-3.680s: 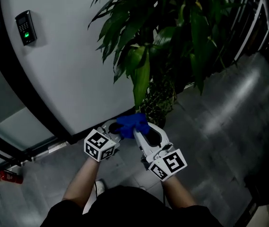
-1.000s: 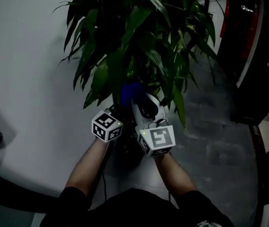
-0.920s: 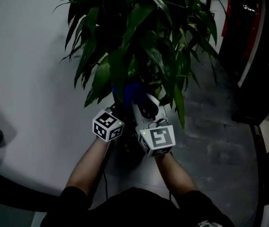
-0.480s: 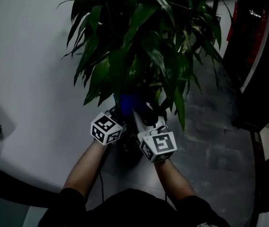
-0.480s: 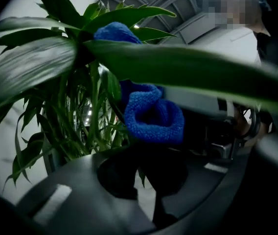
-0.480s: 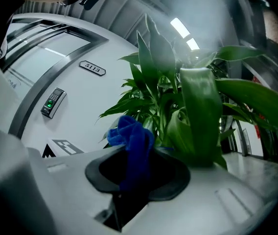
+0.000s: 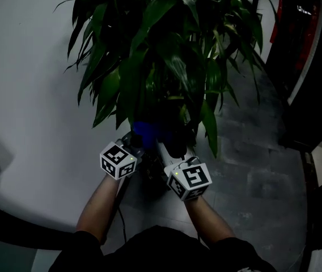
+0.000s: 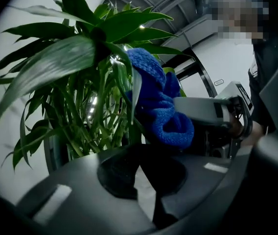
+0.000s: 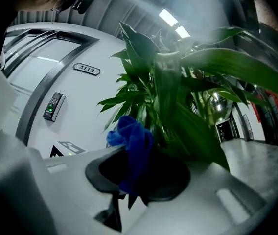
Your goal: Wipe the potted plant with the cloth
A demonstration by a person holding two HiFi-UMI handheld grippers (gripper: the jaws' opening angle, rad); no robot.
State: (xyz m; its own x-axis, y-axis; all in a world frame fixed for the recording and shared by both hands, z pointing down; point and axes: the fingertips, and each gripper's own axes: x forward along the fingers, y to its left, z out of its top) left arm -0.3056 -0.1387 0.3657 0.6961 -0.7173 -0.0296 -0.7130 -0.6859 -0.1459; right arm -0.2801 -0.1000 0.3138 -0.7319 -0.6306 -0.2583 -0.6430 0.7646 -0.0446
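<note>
White wall (image 7: 30, 67) crowds your left in the head view, and open floor (image 7: 251, 152) lies to your right. Both grippers have dropped lower under the potted plant (image 7: 166, 44), so the wipe seems to be running down toward the leaf tips. In the left gripper view, your left gripper (image 8: 139, 158) has its jaws closed, apparently pinching a leaf (image 8: 132, 94). In the right gripper view, your right gripper (image 9: 134, 168) clamps the blue cloth (image 9: 131, 141) against the foliage.
</note>
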